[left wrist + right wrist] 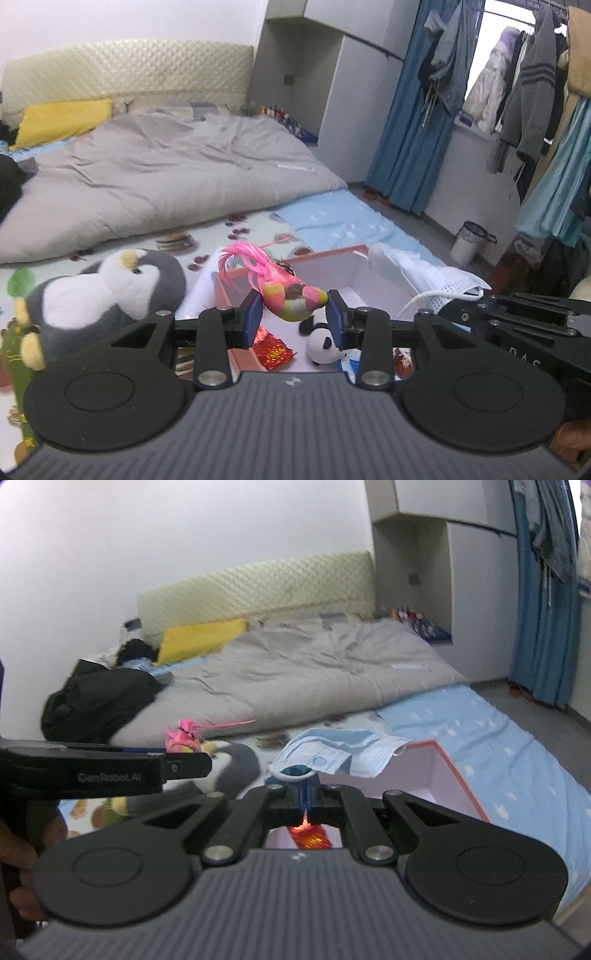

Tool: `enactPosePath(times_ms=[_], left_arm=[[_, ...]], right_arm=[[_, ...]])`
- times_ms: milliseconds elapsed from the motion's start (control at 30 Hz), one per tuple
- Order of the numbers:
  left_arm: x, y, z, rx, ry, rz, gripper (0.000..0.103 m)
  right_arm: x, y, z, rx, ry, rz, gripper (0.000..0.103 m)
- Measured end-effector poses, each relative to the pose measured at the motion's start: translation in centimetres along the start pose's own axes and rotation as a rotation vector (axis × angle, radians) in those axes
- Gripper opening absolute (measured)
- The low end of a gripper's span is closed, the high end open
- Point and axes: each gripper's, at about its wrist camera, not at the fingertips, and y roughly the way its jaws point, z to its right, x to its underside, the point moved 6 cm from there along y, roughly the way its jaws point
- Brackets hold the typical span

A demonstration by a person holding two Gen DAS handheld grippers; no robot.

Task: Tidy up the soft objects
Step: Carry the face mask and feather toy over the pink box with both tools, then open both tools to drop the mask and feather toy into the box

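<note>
Two claws | left claw [291,314] clamps pink-feathered toy bird [291,299]; right claw [304,794] pinches pale-blue face mask [340,757]

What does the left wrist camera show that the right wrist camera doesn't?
Only the left wrist view shows the panda toy in the box, the penguin's face, the clothes rack and the waste bin. Only the right wrist view shows the black clothing heaped on the bed. Both show the pink bird toy in the left hand-held gripper, the face mask in the right hand-held gripper, the box and the grey duvet.
</note>
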Motion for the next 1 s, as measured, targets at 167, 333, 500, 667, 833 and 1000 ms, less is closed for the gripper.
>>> enactPosePath(times_ms=[167, 333, 500, 667, 833, 1000], left_arm=[[0.4, 5.3, 0.7, 0.021, 0.001, -0.060, 0.043], [1.8, 10.3, 1.3, 0.032, 0.008, -0.135, 0.043], [3.7, 14.6, 1.6, 0.048, 0.009, -0.199, 0.043], [5.5, 17.4, 1.9, 0.069, 0.008, -0.250, 0.043], [6.9, 18.3, 1.6, 0.061, -0.007, -0.297, 0.044], [6.8, 17.2, 1.7, 0.066, -0.009, -0.289, 0.060]], right_arm=[[1.5, 3.2, 2.8, 0.023, 0.029, -0.067, 0.006], [3.5, 5.9, 4.8, 0.070, 0.004, -0.116, 0.006], [6.1, 8.0, 6.9, 0.112, 0.033, -0.186, 0.006], [8.2, 9.5, 8.1, 0.118, 0.068, -0.249, 0.007], [9.2, 10.4, 8.8, 0.100, 0.153, -0.305, 0.008], [8.8, 10.3, 8.6, 0.108, 0.150, -0.320, 0.033]])
